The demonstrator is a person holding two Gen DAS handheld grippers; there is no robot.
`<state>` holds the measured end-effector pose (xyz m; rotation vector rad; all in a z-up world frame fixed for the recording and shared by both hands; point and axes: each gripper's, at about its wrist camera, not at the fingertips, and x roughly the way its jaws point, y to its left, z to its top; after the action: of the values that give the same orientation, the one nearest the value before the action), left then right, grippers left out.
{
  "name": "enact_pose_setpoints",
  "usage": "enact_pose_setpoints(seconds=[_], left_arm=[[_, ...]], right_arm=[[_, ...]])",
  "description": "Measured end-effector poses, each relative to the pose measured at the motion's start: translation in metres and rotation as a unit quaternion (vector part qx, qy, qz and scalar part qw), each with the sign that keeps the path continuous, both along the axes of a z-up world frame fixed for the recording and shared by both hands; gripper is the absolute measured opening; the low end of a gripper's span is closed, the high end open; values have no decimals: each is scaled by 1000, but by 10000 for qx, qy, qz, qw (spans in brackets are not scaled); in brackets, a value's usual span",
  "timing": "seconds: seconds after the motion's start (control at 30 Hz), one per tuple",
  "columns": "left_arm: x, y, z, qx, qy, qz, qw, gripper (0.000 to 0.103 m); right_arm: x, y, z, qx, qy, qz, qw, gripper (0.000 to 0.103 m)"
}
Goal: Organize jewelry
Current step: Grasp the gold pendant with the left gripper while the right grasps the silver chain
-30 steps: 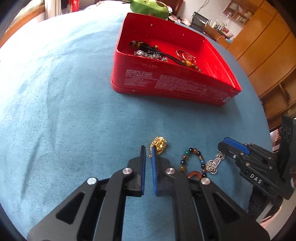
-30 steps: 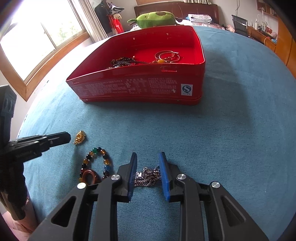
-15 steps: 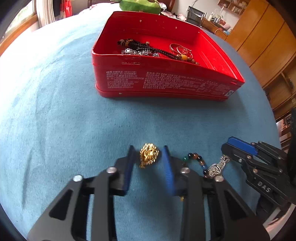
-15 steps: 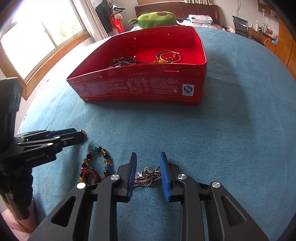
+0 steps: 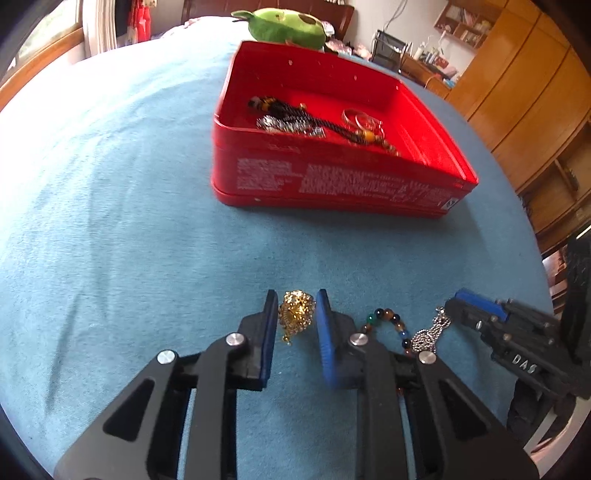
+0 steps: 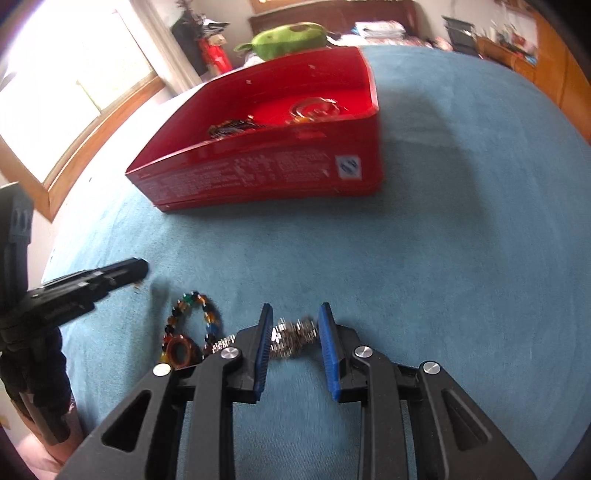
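Observation:
A gold pendant (image 5: pixel 295 314) lies on the blue cloth between the pads of my left gripper (image 5: pixel 295 306), which is open around it with small gaps. A silver chain (image 6: pixel 293 338) lies between the pads of my right gripper (image 6: pixel 295 317), open around it. A multicoloured bead bracelet (image 6: pixel 188 325) with a brown ring lies between the two; it also shows in the left wrist view (image 5: pixel 388 321). The red tin (image 5: pixel 332 181) stands beyond, holding a dark beaded necklace (image 5: pixel 291 110), a silver chain and rings (image 5: pixel 362 120).
A green plush toy (image 5: pixel 284 26) sits behind the tin. Wooden cabinets (image 5: pixel 535 110) stand to the right and a window (image 6: pixel 74 74) to the left. Blue cloth (image 6: pixel 461 221) covers the whole surface.
My left gripper opened, moved forward and came around the gold pendant. My right gripper opened a little wider around the silver chain and shifted; the view is blurred by motion.

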<state>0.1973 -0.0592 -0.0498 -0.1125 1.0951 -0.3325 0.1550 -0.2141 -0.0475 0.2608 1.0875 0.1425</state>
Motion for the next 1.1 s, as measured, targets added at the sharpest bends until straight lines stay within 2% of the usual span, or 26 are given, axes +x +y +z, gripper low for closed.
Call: enact_pose_setpoints(seconds=[0.23, 0.3, 0.4, 0.43, 0.5, 0.53, 0.73, 0.87, 1.0, 1.03, 1.1], left_arm=[[-6, 5, 5, -36, -14, 17, 10000, 19], [-5, 4, 4, -41, 5, 13, 10000, 19], [-5, 5, 4, -57, 5, 20, 10000, 19], [-6, 5, 5, -66, -3, 23, 10000, 19], [-4, 4, 5, -65, -18, 17, 10000, 20], [-4, 5, 5, -58, -29, 19, 10000, 20], [-5, 8, 6, -78, -31, 39, 10000, 20], [-6, 7, 6, -86, -27, 5, 10000, 20], [-5, 9, 6, -92, -13, 21, 10000, 20], [-5, 9, 6, -92, -12, 25, 10000, 20], [-5, 9, 6, -95, -10, 21, 10000, 20]], right_arm=[[-1, 6, -5, 82, 172, -257, 9995, 28], [1, 13, -4, 13, 181, -182, 9997, 34], [3, 25, -4, -103, 181, -66, 9998, 35], [3, 26, -3, -67, 175, -42, 9998, 34], [6, 24, -4, 413, 202, 97, 9989, 34], [7, 23, -5, 485, 292, 105, 9983, 34], [-2, 28, -2, 29, 296, 196, 9994, 33], [0, 38, -2, -228, 174, 318, 9991, 37], [-3, 57, -2, -820, 2, 523, 9953, 37], [-4, 59, -2, -857, -15, 556, 9948, 34], [-5, 60, -2, -829, -73, 608, 9947, 18]])
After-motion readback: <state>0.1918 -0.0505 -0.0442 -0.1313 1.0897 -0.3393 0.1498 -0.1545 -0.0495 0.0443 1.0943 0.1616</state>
